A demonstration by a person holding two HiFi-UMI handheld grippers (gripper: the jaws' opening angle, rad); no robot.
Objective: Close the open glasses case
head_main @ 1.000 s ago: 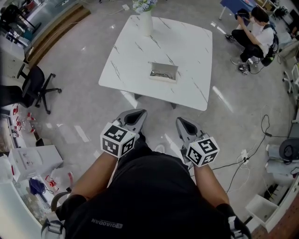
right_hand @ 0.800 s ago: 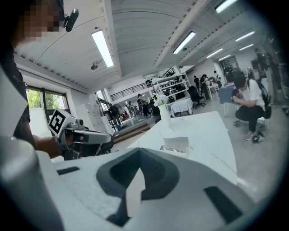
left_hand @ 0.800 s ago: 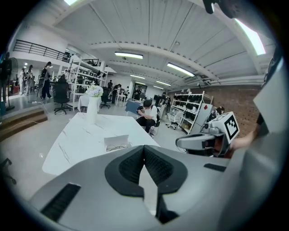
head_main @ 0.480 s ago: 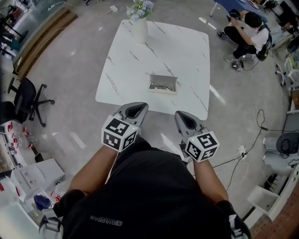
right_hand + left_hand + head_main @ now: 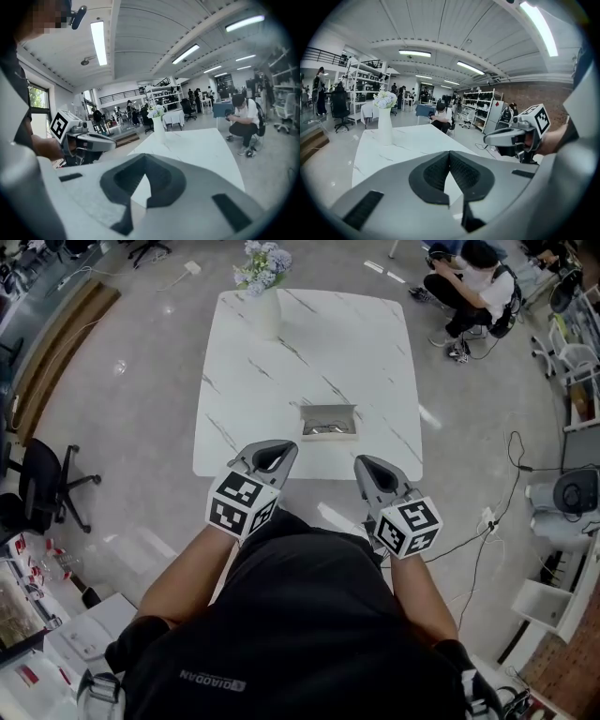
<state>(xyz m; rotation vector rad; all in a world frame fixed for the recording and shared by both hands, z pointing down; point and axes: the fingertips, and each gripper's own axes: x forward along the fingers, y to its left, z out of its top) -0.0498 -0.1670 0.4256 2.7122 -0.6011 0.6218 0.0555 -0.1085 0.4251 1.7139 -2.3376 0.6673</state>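
Note:
The open glasses case (image 5: 329, 421) lies on the near half of the white marble table (image 5: 281, 371), a pair of glasses inside it. My left gripper (image 5: 278, 449) is held over the table's near edge, short of the case and to its left, shut and empty. My right gripper (image 5: 367, 465) hovers at the near edge, right of the case, also shut with nothing in it. In the left gripper view the jaws (image 5: 450, 153) meet at their tips and hide the case; the right gripper (image 5: 513, 137) shows alongside. The right gripper view shows its jaws (image 5: 145, 158) touching, with the left gripper (image 5: 86, 140) beside them.
A white vase of flowers (image 5: 263, 292) stands at the table's far left corner. A person (image 5: 472, 282) crouches on the floor beyond the far right corner. A black office chair (image 5: 37, 488) stands to the left. Cables (image 5: 511, 484) and bins lie to the right.
The person has walked up to the table. It now lies directly ahead of both grippers, and the case is much nearer. Both grippers stay shut.

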